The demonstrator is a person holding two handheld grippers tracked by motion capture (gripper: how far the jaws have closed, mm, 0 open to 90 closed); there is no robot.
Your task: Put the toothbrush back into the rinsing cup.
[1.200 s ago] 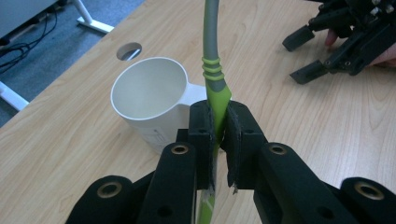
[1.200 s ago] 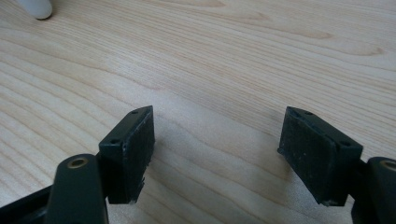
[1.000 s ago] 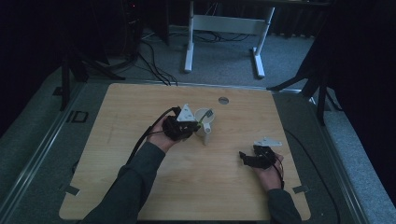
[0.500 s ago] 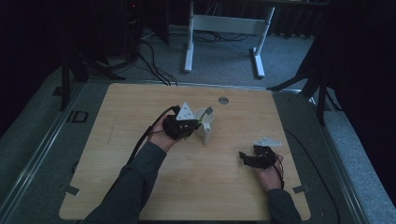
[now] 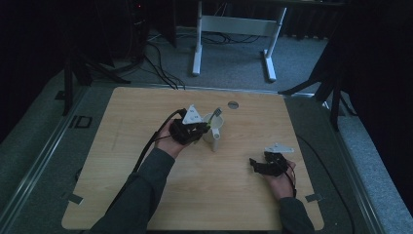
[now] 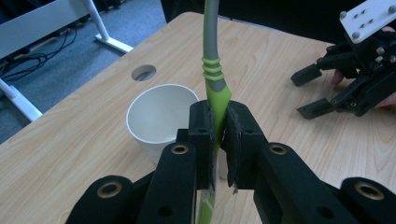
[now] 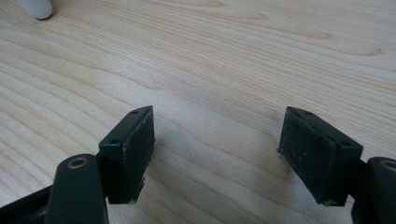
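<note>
A white cup (image 5: pixel 215 134) stands upright on the wooden table (image 5: pixel 146 195), near the middle. My left gripper (image 5: pixel 197 129) sits just left of it, shut on a slim green and grey utensil handle (image 5: pixel 217 114) that rises beside the cup's rim. In the left gripper view the black jaws (image 6: pixel 218 135) pinch the green part of the handle (image 6: pixel 213 70), with the cup (image 6: pixel 161 116) just behind. My right gripper (image 5: pixel 258 165) rests low at the table's right front, open and empty (image 7: pixel 217 126). It also appears in the left gripper view (image 6: pixel 322 91).
A round cable hole (image 5: pixel 233 104) lies in the table behind the cup. The cup's base (image 7: pixel 36 7) shows at the far edge of the right gripper view. A white desk frame (image 5: pixel 234 29) stands on the floor beyond the table.
The left gripper has shifted slightly with the handle by the cup. The right gripper has stayed in place.
</note>
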